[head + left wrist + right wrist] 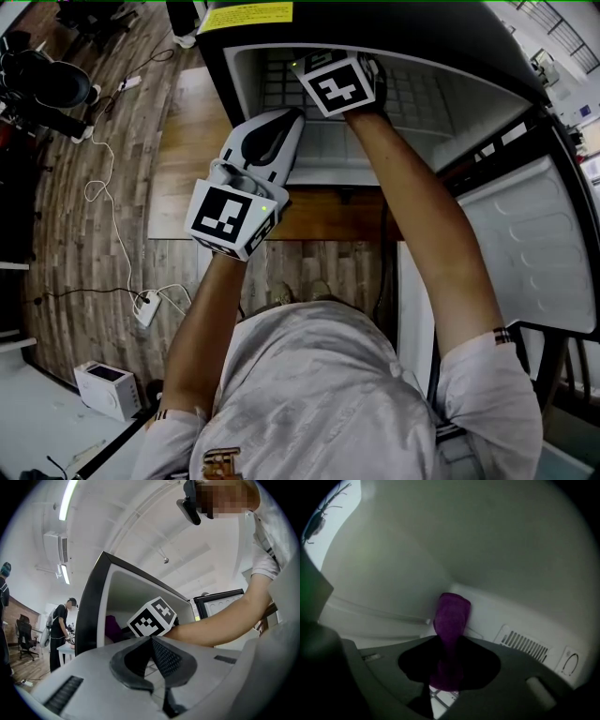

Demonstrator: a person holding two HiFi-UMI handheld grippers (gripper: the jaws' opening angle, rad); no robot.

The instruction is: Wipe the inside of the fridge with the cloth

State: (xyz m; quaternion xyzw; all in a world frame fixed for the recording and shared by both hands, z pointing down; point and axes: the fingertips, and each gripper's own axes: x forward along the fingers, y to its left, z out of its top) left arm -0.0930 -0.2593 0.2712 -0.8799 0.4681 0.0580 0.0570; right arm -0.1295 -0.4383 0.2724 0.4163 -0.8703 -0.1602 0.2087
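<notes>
Right gripper (449, 663) is the one inside the fridge (242, 84), clamped on the cloth (451, 616), which pokes lengthwise toward 12 o'clock at the back wall (501, 545); left gripper (151, 641) sits outside, jaws pinched together on nothing.

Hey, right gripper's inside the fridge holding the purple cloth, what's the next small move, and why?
Probably push the right gripper forward so the cloth presses on the fridge wall, then sweep sideways. Its jaws clamp the cloth, whose free end points at the bare wall.
</notes>
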